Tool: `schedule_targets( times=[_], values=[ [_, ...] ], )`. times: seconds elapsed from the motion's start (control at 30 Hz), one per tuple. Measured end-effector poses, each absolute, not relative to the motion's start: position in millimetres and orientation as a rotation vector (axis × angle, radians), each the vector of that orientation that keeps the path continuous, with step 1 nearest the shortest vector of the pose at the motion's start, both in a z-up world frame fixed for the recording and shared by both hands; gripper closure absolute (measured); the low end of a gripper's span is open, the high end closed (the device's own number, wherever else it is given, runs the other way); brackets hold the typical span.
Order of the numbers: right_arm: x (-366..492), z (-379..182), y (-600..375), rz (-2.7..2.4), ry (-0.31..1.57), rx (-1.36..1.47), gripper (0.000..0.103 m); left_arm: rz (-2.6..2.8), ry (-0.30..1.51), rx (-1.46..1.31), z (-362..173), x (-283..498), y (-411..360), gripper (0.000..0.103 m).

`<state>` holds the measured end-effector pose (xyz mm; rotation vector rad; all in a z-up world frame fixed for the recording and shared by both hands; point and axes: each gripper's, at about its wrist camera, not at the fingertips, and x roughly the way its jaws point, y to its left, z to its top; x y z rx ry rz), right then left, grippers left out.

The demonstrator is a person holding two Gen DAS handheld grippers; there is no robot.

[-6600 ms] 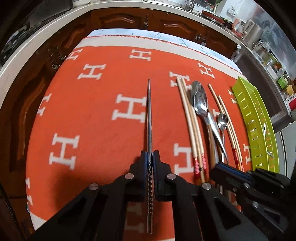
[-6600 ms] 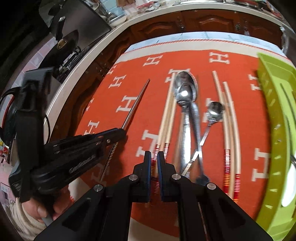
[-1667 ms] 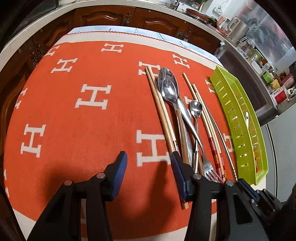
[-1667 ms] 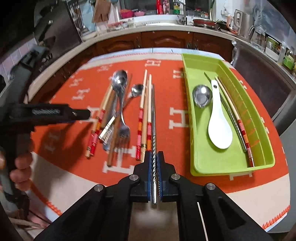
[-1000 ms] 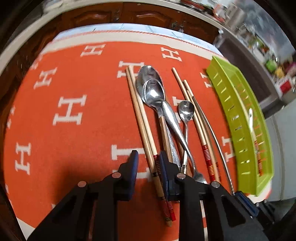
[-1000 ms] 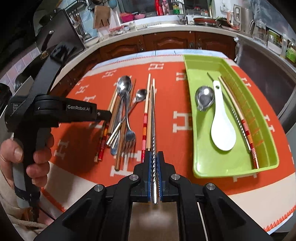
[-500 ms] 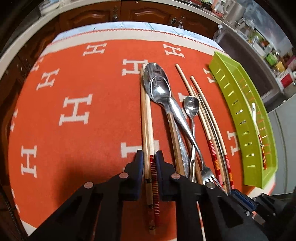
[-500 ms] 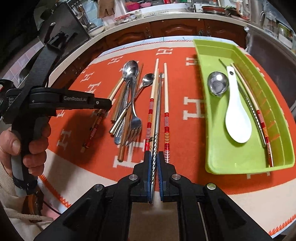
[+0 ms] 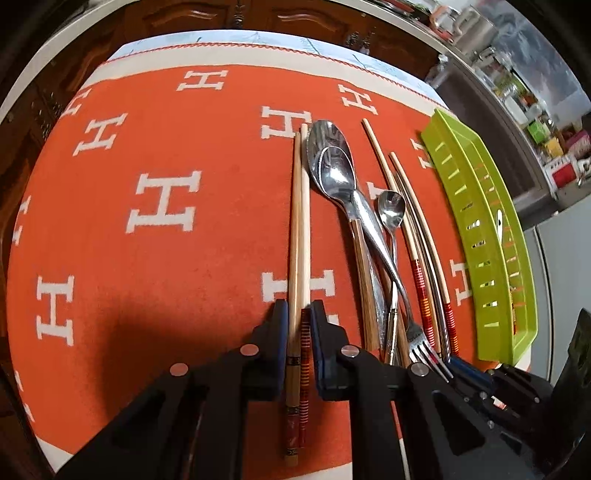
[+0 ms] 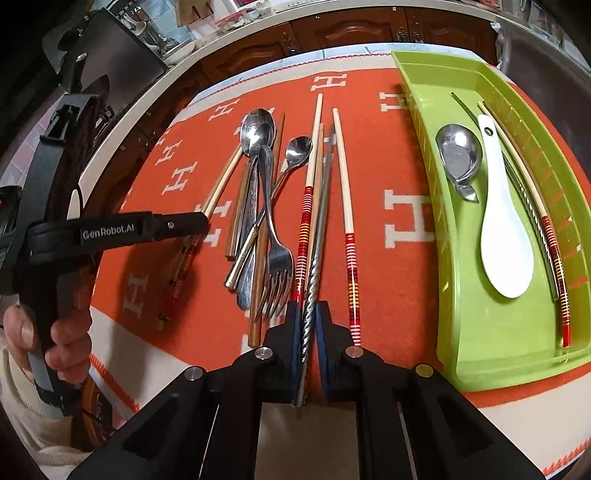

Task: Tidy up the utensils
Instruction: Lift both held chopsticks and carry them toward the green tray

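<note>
My left gripper (image 9: 298,314) is shut on a pair of wooden chopsticks (image 9: 298,221) that lie on the orange cloth (image 9: 166,258). My right gripper (image 10: 308,314) is shut on a twisted metal chopstick (image 10: 318,221) lying between two red-banded chopsticks (image 10: 343,177). Two large spoons (image 9: 332,166), a small spoon (image 9: 390,212) and a fork (image 10: 275,266) lie in a pile between them. The green tray (image 10: 491,332) at the right holds a metal spoon (image 10: 458,155), a white spoon (image 10: 504,236) and chopsticks (image 10: 535,206).
The cloth covers a round table; dark wooden cabinets (image 10: 351,29) stand behind it. The left gripper's body (image 10: 110,232) and the hand holding it reach across the left of the right wrist view. Kitchen clutter stands at the far right.
My left gripper has moved over the wooden chopstick pair and closed on it. My right gripper keeps hold of the metal chopstick, lowered among the banded chopsticks.
</note>
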<state>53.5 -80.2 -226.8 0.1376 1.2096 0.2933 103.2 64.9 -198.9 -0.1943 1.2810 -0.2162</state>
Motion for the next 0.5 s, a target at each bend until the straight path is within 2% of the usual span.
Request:
schedule_targets(
  times=[0.03,0.27,0.5],
  values=[
    [52.9,-226.3,-79.7,0.288,1.207,0.145,0.096,-0.228,1.287,-0.205,-199.0,103.5,65.8,0.098],
    [42.9,-214.0,-87.0,0.263,1.146,0.186,0.097,-0.215,1.278,-0.351,-196.8,97.5,84.0,0.099],
    [31.3,-190.3,-92.7,0.259,1.050,0.187,0.097,-0.260,1.180,-0.352,-156.3,86.8,76.7,0.099]
  ],
)
